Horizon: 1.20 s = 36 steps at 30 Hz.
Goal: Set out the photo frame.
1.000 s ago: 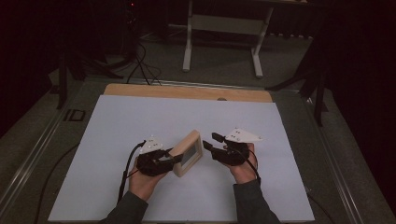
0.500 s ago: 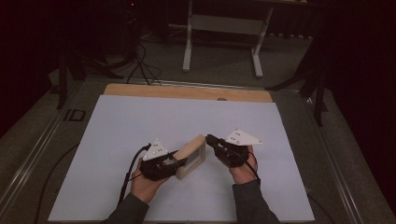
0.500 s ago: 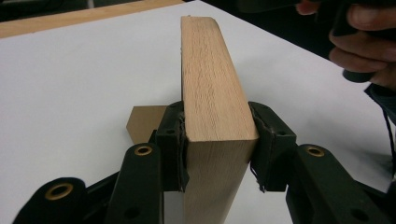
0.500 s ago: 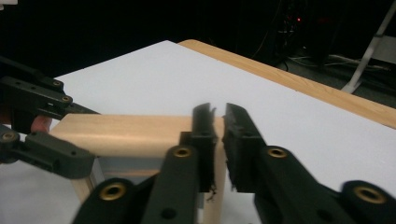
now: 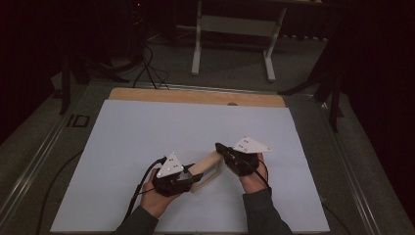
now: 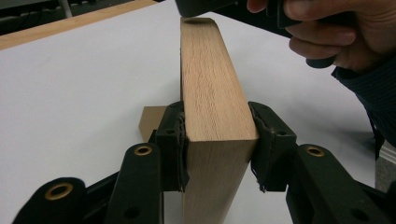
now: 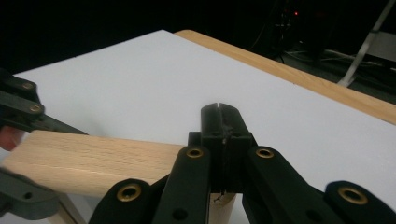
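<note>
A light wooden frame [image 5: 209,168] is held just above the white table sheet between my two hands. My left gripper [image 5: 192,179] is shut on the frame's near end, and in the left gripper view its pads [image 6: 174,140] press both faces of the wood [image 6: 212,93]. My right gripper [image 5: 219,147] has just been closing. Its jaws [image 7: 222,121] now meet with nothing visible between them, and the tip rests at the frame's far top end [image 7: 93,161]. The right gripper's tip [image 6: 201,7] also touches the top of the wood in the left gripper view.
The white sheet [image 5: 147,132] covers most of the table, with a wooden strip [image 5: 195,96] along the far edge. Beyond stand the white legs of another table [image 5: 198,44] and dark cables [image 5: 147,68] on the floor. Metal rails run along both sides.
The frame has tipped from standing fairly upright to lying lower and flatter. My right gripper has shut and its tip has come onto the frame's far end. The left hand shifted slightly.
</note>
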Available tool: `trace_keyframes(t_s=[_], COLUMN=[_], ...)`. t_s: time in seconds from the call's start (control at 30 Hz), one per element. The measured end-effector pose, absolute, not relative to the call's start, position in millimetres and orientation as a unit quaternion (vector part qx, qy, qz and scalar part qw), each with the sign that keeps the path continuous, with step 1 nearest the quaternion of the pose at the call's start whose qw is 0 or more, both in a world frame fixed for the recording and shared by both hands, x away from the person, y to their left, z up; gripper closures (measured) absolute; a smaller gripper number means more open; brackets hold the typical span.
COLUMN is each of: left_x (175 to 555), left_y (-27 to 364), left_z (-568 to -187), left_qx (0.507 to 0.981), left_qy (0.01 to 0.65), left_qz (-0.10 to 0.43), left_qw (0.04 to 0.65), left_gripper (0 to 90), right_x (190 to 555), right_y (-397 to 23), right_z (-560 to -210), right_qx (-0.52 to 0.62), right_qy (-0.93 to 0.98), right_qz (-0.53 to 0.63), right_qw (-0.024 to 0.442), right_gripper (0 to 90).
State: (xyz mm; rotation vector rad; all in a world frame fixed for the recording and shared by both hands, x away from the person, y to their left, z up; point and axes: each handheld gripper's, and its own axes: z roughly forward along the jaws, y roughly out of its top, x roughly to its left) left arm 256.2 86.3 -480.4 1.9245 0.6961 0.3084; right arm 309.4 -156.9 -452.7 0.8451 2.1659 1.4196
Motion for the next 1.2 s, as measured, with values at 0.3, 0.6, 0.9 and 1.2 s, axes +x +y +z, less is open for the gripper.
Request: trace_keyframes(t_s=[0.3, 0.6, 0.9, 1.2], left_x=[255.5, 253.7, 256.0, 261.0], left_y=[86.1, 84.7, 86.0, 91.3], left_z=[-480.6, -481.8, -485.3, -487.5], left_qx=[0.803, 0.806, 0.802, 0.792], left_qy=[0.286, 0.28, 0.292, 0.327], left_qz=[0.127, 0.128, 0.121, 0.138], left_qw=[0.508, 0.506, 0.508, 0.497], left_gripper=[60.3, 60.0, 56.4, 51.3], right_x=[311.7, 313.4, 313.0, 312.6], right_y=[-156.7, -151.9, -151.0, -154.6], right_z=[-455.8, -458.2, -458.3, -457.1], right_qx=[0.311, 0.312, 0.31, 0.318], right_qy=[0.778, 0.78, 0.78, 0.78], right_qz=[0.508, 0.5, 0.499, 0.496], right_qw=[0.2, 0.211, 0.214, 0.212], right_gripper=[89.9, 89.9, 90.0, 90.0])
